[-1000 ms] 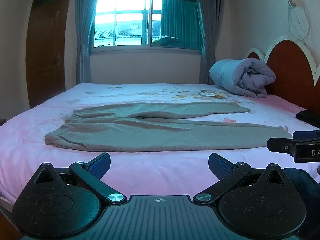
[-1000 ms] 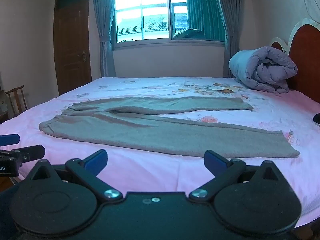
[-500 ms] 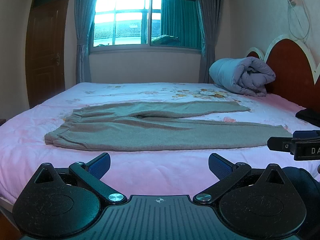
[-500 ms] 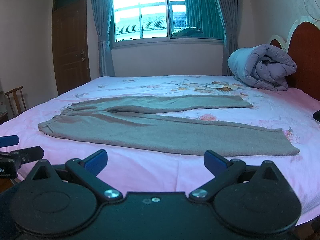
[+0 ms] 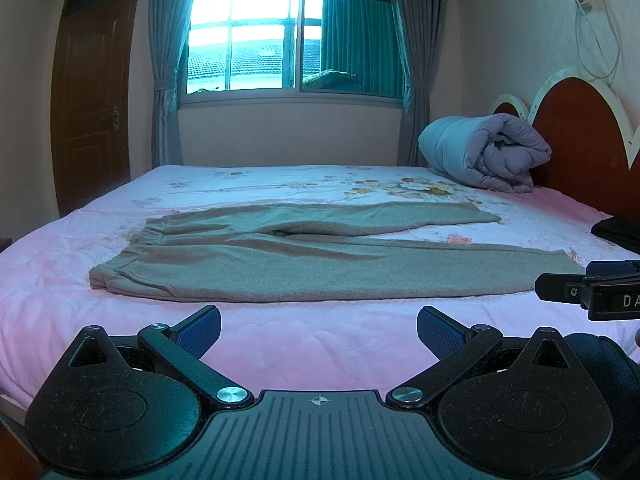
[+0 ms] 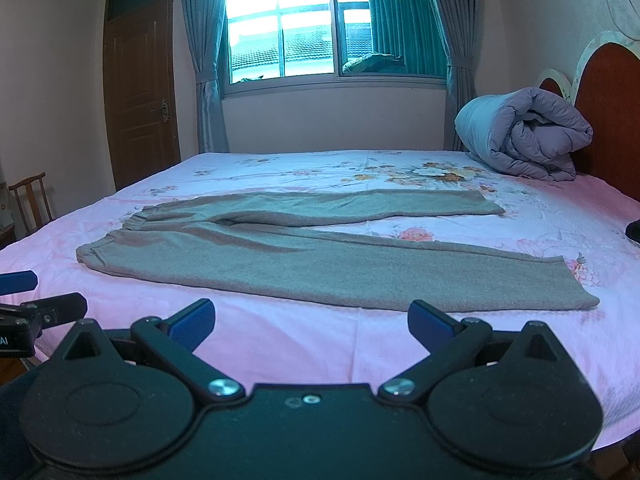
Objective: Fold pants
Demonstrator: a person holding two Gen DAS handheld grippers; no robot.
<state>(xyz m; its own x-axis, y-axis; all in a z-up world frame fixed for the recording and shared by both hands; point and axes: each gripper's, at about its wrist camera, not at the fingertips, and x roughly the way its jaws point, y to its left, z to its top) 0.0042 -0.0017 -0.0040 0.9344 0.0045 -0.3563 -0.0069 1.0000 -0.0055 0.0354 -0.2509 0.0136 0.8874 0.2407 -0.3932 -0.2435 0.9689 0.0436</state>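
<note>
Grey pants (image 5: 304, 256) lie flat on the pink flowered bed sheet (image 5: 312, 340), waistband to the left and both legs spread apart to the right; they also show in the right wrist view (image 6: 320, 252). My left gripper (image 5: 319, 330) is open and empty, hovering over the bed's near edge, short of the pants. My right gripper (image 6: 310, 324) is open and empty, also short of the near leg. The right gripper's tip shows in the left wrist view (image 5: 588, 288) at the right, beside the near leg's cuff. The left gripper's tip shows in the right wrist view (image 6: 40, 308) at the left.
A rolled purple duvet (image 5: 484, 156) lies at the bed's far right by the red headboard (image 5: 576, 140). A dark item (image 5: 620, 232) lies at the right edge of the bed. A window (image 5: 288, 36), a wooden door (image 5: 92, 96) and a chair (image 6: 30, 200) stand beyond.
Both grippers have risen and tilted very slightly; the pants sit a little lower in both views. Nothing was grasped and the pants have not moved.
</note>
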